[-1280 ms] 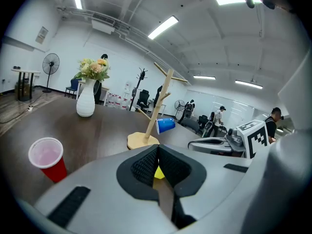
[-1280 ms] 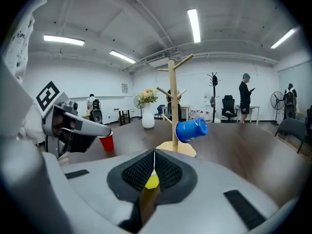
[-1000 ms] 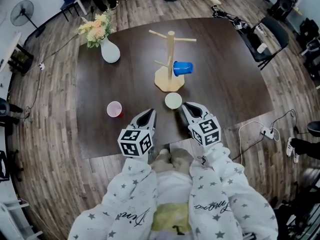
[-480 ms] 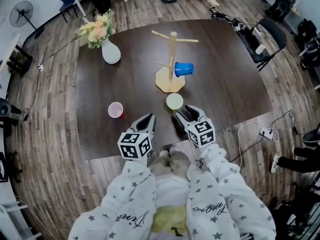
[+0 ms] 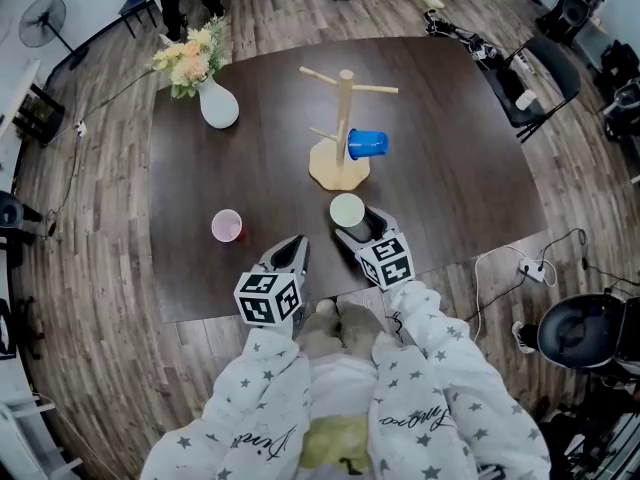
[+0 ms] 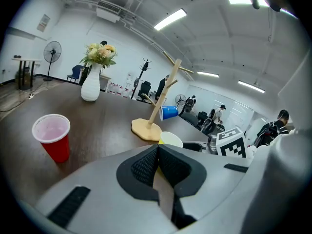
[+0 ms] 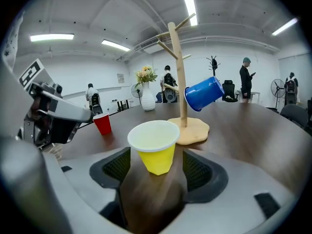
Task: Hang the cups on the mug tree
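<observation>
The yellow cup [image 7: 155,147] stood the right way up on the desk [image 5: 450,148], just beside the foot of the mug tree [image 5: 343,108], on the side near the person. It looked empty inside.

A second before, the right tool [image 5: 358,228] was pinched shut and sat off to one side of this cup. Its jaws had just been opening, and the tool had come down and in. Now the jaws were wide, with the yellow cup between them. There was a gap on each side, so the pads were not pressing on it yet. I think this meant the cup was about to be grabbed, so it could go up on the tree.

A blue cup [image 5: 367,144] already hung on a low peg of the mug tree, tipped on its side. The top pegs were bare.

A red cup [image 5: 227,226] stood well to the left of the mug tree, right way up. It looked empty too.

The left tool [image 6: 156,155] was shut tight with nothing in it. It waited near the desk edge, well apart from the mug tree.

A white vase [image 5: 218,103] stood far to the left of the mug tree and held flowers.
</observation>
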`<state>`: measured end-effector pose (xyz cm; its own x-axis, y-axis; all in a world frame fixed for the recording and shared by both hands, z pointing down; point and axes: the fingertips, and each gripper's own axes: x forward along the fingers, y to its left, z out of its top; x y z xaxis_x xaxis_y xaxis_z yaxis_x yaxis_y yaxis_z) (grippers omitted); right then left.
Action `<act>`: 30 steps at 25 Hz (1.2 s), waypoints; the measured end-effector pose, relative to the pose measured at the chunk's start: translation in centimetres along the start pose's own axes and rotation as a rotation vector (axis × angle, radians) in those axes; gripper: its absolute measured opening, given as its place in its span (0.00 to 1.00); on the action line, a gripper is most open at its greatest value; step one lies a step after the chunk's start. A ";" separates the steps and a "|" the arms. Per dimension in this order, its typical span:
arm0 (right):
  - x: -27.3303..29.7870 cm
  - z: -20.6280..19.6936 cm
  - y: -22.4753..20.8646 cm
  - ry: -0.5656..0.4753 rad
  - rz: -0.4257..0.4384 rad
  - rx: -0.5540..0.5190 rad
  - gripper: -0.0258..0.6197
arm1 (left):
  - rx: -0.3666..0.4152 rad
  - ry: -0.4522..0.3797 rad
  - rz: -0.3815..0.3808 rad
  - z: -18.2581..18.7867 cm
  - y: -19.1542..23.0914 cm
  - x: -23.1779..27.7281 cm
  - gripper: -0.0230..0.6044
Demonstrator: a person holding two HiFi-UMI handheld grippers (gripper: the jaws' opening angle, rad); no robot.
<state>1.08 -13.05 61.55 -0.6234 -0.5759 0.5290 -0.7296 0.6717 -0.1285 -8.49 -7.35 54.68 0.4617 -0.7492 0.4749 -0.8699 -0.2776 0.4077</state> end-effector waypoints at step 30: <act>-3.3 7.1 -2.2 -0.111 0.023 -0.164 0.49 | 0.086 -0.103 0.006 4.7 -3.1 1.9 0.08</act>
<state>2.71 -15.94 54.18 -0.6730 -0.6012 0.4307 -0.6648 0.7470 0.0040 -5.76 -10.79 50.65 0.4398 -0.8076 0.3929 -0.8865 -0.3201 0.3342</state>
